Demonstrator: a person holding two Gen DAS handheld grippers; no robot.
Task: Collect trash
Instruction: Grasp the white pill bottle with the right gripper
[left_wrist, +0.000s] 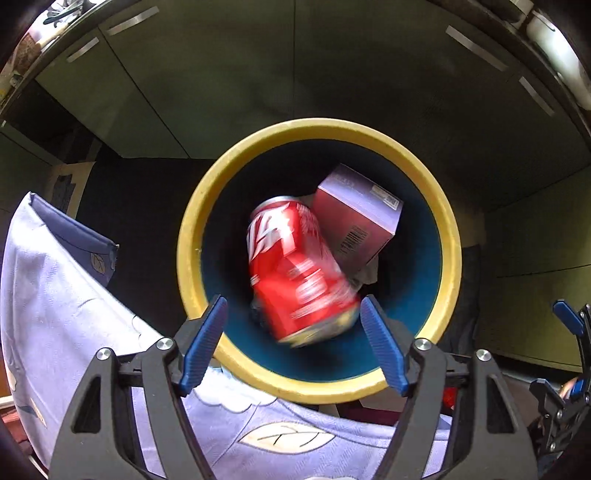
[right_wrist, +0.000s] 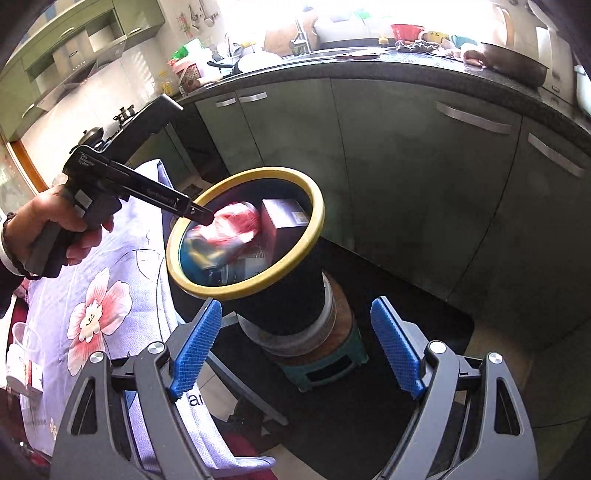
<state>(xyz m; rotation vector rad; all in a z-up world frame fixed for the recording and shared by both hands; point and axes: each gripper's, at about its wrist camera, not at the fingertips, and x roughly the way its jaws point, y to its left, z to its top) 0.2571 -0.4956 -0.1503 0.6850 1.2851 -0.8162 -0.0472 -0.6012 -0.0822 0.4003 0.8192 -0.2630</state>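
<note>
A dark bin with a yellow rim stands beside the table; it also shows in the right wrist view. A red soda can, motion-blurred, is in the bin's mouth, clear of both fingers of my open left gripper just above the rim. A purple box lies inside behind the can. In the right wrist view the can is a red blur next to the box, under the left gripper's tip. My right gripper is open and empty, lower than the bin's rim.
A table with a lilac flowered cloth is left of the bin, with clear plastic cups on it. The bin stands on a round stool. Green cabinets under a dark counter stand behind.
</note>
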